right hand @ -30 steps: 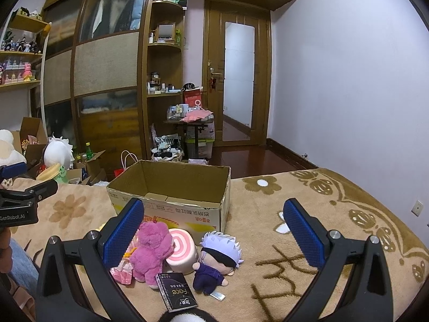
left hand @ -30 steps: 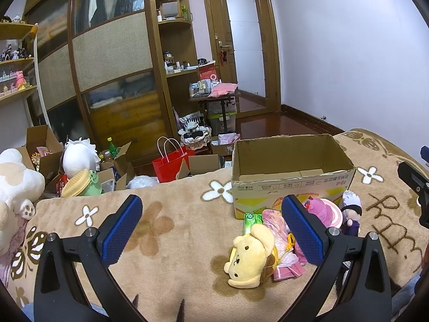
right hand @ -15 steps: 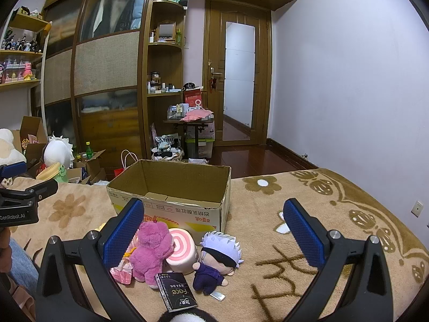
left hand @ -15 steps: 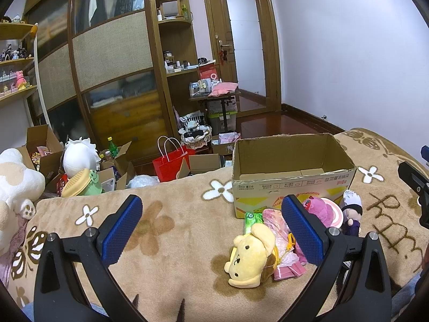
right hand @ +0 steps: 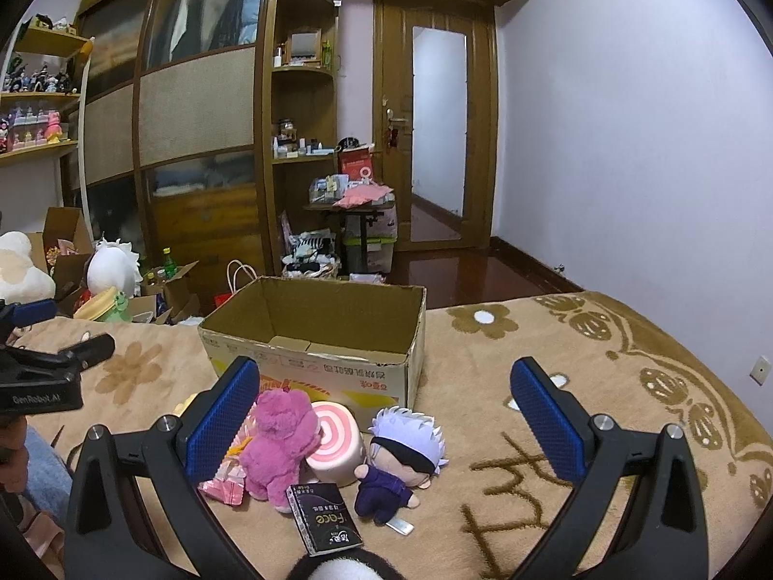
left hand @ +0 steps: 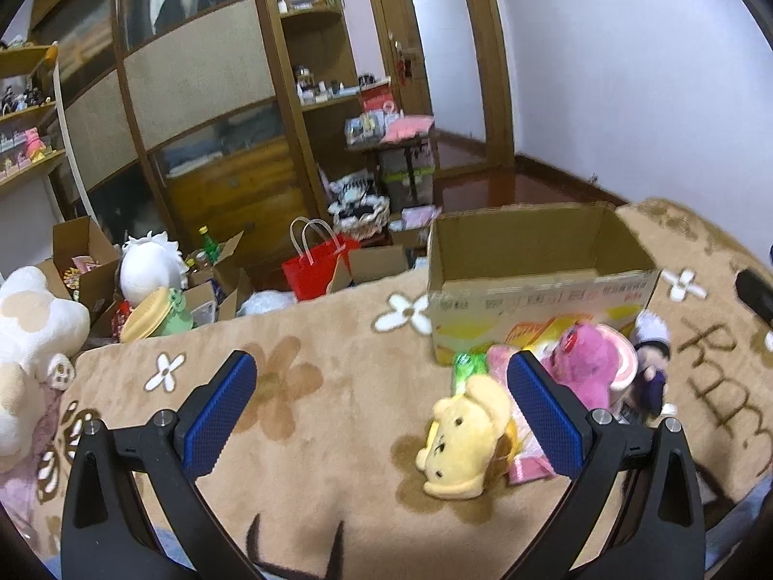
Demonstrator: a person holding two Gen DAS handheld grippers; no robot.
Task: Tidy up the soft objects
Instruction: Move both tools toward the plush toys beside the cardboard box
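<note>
Oddly, black booklet [right hand: 324, 523] reads "Face" upside-down.

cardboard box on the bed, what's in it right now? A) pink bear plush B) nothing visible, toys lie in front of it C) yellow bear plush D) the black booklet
B: the cardboard box shows only bare inner walls and flaps, while the pink bear plush, yellow bear plush and black booklet lie on the blanket in front of it.

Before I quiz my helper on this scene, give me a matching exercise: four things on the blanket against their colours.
Things:
1. bear plush
2. dog plush
3. booklet
4. cardboard box

Colours:
a. yellow
b. black
c. brown
d. pink

Pairs: 1-d, 2-a, 3-b, 4-c
</note>
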